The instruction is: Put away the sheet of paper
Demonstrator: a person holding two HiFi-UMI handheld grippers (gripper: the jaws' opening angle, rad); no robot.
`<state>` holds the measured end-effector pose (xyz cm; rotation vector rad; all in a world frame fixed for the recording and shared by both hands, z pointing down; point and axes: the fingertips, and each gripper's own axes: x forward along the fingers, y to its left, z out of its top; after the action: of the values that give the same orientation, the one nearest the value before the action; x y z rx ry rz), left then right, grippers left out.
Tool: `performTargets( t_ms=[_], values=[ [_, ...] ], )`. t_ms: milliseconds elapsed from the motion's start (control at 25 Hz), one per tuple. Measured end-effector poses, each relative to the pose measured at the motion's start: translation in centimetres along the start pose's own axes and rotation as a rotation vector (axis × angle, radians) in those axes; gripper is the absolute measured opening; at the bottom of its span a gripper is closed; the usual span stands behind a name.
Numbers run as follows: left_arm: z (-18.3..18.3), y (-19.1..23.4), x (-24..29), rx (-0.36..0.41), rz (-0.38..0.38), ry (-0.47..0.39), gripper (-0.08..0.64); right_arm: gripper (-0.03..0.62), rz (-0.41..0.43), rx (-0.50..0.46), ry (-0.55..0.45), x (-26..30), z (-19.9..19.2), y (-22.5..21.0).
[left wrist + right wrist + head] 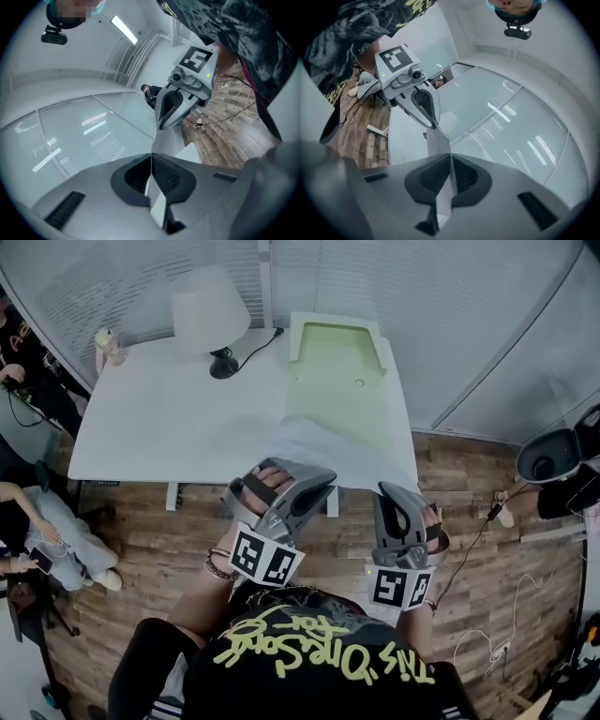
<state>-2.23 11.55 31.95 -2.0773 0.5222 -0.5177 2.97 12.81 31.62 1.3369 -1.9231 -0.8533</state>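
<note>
Two grippers are held side by side above the wooden floor (pixel 169 549), at the near edge of a white worktop (pixel 169 418).

- **Left gripper** (pixel 326 476): jaws are closed flat on the near edge of the sheet of paper (pixel 323 451).
- **Right gripper** (pixel 386 491): jaws are pinched on the same edge, further right.
- **Sheet of paper:** white, held between both grippers, its far part spread over the worktop's near right corner.
- **Green tray** (pixel 337 362): set beyond the sheet, on the far right of the worktop.
- **Lamp** (pixel 208 310): white shade, black base, placed left of the tray.
- **Small pale object** (pixel 108 343): placed at the far left corner.
</note>
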Motion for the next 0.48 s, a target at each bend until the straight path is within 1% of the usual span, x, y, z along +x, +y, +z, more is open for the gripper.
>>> performTargets(
  t_ms=[480],
  values=[
    [-3.1, 2.6, 3.4, -0.02, -0.01, -0.021, 0.008, 0.008, -0.008, 0.012, 0.02, 4.7, -1.3, -1.8]
  ],
)
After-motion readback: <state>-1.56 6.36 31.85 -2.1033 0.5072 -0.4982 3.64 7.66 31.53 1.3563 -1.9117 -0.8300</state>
